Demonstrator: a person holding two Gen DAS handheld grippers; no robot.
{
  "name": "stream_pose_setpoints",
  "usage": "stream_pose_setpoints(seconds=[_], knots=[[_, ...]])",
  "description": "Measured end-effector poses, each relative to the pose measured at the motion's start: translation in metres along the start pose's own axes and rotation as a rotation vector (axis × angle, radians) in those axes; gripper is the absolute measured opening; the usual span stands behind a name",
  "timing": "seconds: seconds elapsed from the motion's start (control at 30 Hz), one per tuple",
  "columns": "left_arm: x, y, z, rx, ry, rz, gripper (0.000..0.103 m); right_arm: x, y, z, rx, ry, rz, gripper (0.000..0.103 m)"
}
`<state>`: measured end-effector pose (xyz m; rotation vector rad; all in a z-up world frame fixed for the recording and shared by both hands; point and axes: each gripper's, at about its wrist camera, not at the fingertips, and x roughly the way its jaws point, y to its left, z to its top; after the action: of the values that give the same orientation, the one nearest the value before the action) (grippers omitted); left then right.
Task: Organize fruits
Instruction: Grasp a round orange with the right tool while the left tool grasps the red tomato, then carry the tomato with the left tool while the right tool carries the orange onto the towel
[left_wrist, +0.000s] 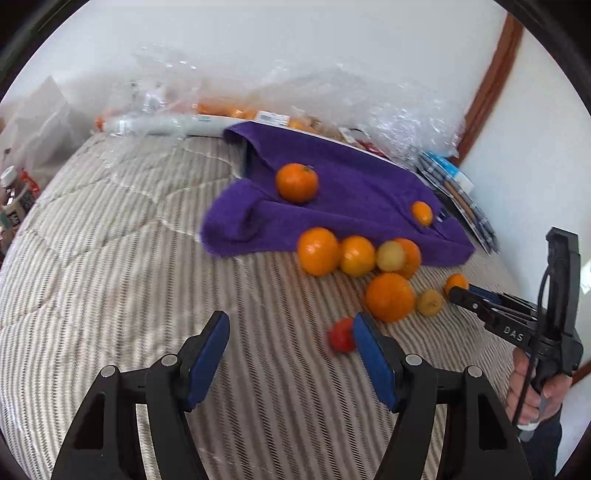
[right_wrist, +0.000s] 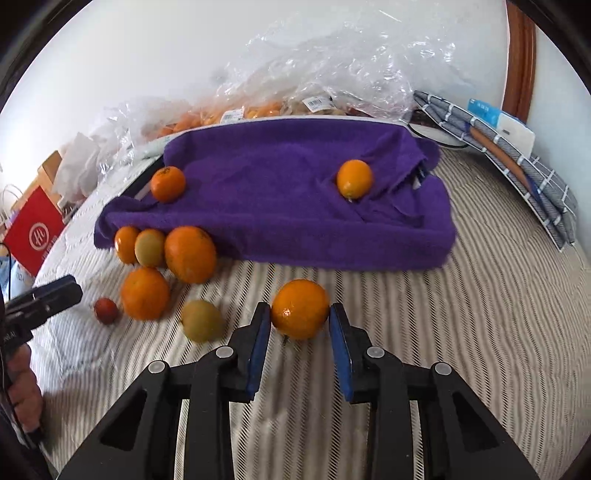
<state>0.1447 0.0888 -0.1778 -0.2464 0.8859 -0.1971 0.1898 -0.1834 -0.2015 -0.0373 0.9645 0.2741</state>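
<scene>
Your right gripper (right_wrist: 300, 320) pinches an orange (right_wrist: 300, 308) between its blue pads, low over the striped bedcover (right_wrist: 461, 314) just in front of the purple towel (right_wrist: 280, 206). Your left gripper (left_wrist: 290, 334) stands spread with nothing between the jaws; a small red fruit (left_wrist: 341, 334) lies just beside its right pad. Two oranges rest on the towel; others cluster at its front edge.

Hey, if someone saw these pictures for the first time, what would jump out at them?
Probably the purple towel draped over a tray on the striped bedspread, with two oranges resting on it. Next, the right tool closed on an orange just in front of the towel. A loose cluster of oranges lies by the towel's left corner, near the open left tool.
</scene>
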Motion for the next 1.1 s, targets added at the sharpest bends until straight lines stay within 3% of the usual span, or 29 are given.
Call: stream_pose_setpoints(seconds=[0.17,0.33,0.53,0.6,0.73,0.8,1.1], knots=[[0.011,-0.020,-0.003,0.045,0.032,-0.009,0.066,-0.010,-0.013,-0.011,-0.006,0.001,0.002,0.032],[0.020,-0.029,-0.002,0.066,0.049,0.026,0.049,-0.006,-0.011,-0.011,-0.012,0.002,-0.003,0.032],[0.024,-0.035,-0.004,0.119,0.050,0.038,0.023,-0.003,-0.012,-0.009,-0.016,0.001,-0.006,0.034],[0.023,-0.035,-0.004,0.123,0.050,0.024,0.023,0.000,-0.014,-0.007,-0.005,0.009,-0.014,0.040],[0.020,-0.032,-0.005,0.104,0.037,0.007,0.023,0.004,-0.015,-0.003,0.009,0.006,-0.021,0.040],[0.019,-0.029,-0.005,0.088,0.028,0.004,0.023,0.004,-0.014,-0.003,0.004,-0.003,-0.033,0.033],[0.010,-0.023,-0.003,0.044,-0.047,0.037,0.023,-0.013,-0.021,-0.008,0.039,-0.088,-0.025,0.033]])
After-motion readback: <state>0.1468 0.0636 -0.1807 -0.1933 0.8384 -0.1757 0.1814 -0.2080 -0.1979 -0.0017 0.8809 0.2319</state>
